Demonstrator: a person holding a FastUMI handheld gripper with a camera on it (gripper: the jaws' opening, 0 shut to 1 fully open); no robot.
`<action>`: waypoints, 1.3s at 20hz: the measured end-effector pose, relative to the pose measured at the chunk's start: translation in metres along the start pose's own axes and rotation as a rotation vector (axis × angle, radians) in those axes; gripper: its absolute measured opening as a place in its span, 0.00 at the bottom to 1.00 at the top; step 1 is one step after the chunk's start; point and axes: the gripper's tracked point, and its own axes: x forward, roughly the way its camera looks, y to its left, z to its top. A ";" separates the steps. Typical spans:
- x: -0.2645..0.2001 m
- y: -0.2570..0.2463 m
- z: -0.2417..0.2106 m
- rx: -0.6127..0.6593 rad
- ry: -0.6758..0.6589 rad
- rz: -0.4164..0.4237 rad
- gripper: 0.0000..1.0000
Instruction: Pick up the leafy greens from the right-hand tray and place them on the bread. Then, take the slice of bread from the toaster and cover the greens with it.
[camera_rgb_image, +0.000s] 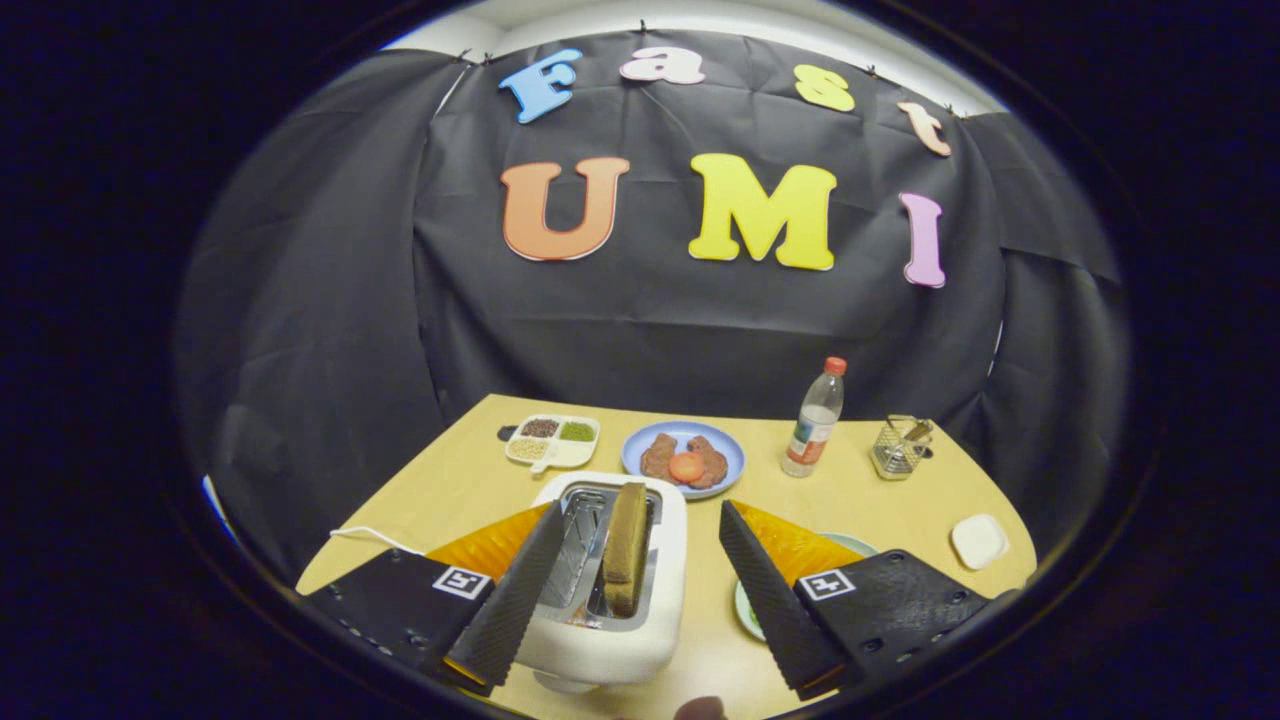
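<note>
A white toaster (660, 560) stands on the wooden table just ahead of my gripper (640, 545), between its two spread fingers. A brown slice of bread (626, 548) stands upright in the toaster's right-hand slot, sticking out above the top. The gripper is open and hovers above the toaster, and neither finger touches the bread. To the right, a pale green plate (850, 545) lies mostly hidden behind the right finger (770, 590). What lies on that plate is hidden.
Beyond the toaster sit a blue plate (640, 445) with brown meat pieces and a red tomato slice, and a white divided dish (552, 441) of grains. A plastic bottle (816, 420), a wire holder (901, 446) and a small white dish (978, 541) stand right. A white cord (372, 536) trails left.
</note>
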 end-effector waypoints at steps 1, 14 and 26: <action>0.008 0.002 -0.004 0.001 0.012 -0.001 0.96; 0.036 0.008 -0.008 0.025 0.088 -0.010 0.10; -0.054 -0.061 0.106 0.147 -0.080 0.072 0.01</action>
